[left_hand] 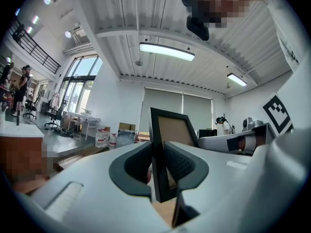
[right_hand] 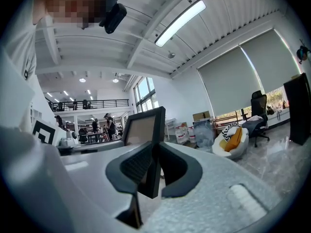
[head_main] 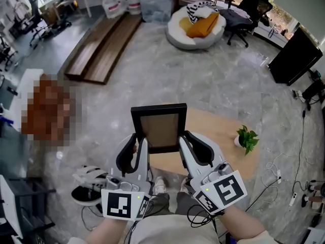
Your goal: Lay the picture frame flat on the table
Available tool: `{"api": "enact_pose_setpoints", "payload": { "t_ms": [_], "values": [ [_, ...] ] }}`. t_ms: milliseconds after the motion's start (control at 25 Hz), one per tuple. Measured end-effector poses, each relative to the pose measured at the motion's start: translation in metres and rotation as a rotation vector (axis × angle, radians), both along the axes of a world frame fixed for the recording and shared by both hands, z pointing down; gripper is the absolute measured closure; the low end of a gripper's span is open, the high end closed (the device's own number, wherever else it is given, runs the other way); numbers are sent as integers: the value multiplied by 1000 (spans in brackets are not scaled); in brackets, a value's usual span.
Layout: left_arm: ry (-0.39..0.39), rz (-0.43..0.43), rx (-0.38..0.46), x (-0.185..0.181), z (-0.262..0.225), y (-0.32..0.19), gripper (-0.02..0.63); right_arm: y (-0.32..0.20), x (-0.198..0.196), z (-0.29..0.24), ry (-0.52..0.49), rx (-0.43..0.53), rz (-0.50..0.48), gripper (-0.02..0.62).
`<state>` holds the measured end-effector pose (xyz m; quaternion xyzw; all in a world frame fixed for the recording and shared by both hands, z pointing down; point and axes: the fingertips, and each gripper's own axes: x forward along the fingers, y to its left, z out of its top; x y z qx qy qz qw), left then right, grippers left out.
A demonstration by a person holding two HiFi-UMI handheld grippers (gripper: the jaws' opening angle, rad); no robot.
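I see a black picture frame (head_main: 159,127) with a brown board in it, held up in the air over the near left part of a small wooden table (head_main: 221,131). My left gripper (head_main: 140,147) is shut on its left side bar, my right gripper (head_main: 183,144) on its right side bar. In the left gripper view the frame (left_hand: 170,130) stands edge-on between the dark pads of the gripper (left_hand: 158,166). The right gripper view shows the frame (right_hand: 142,126) the same way, clamped in that gripper (right_hand: 151,168). The frame's bottom edge is hidden behind the grippers.
A small potted plant (head_main: 247,138) stands on the table's right part. Shoes (head_main: 87,183) lie on the floor at my left. Farther off are wooden planks (head_main: 104,47), a white beanbag (head_main: 195,27) with cushions, an office chair (head_main: 253,8) and a black cabinet (head_main: 294,57).
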<state>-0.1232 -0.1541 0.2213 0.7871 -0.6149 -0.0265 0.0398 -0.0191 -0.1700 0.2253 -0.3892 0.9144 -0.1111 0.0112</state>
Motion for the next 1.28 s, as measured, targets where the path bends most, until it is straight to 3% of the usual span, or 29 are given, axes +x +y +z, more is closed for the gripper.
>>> {"api": "enact_pose_setpoints", "payload": {
  "t_ms": [360,720,1040,1280],
  "values": [
    [-17,-24,-82,-7,65,-45,509,-47,-9,67,24,-104,-38,546],
    [19,-48,-185,-16,147,-67,509,-71,-18,150,57,-215,-59,546],
    [91,-57,-323,-17,249,-71,509,-75,-18,247,96,-323,-66,548],
    [100,-57,-409,-19,327,-67,509,-73,-21,326,118,-425,-72,548]
  ]
}}
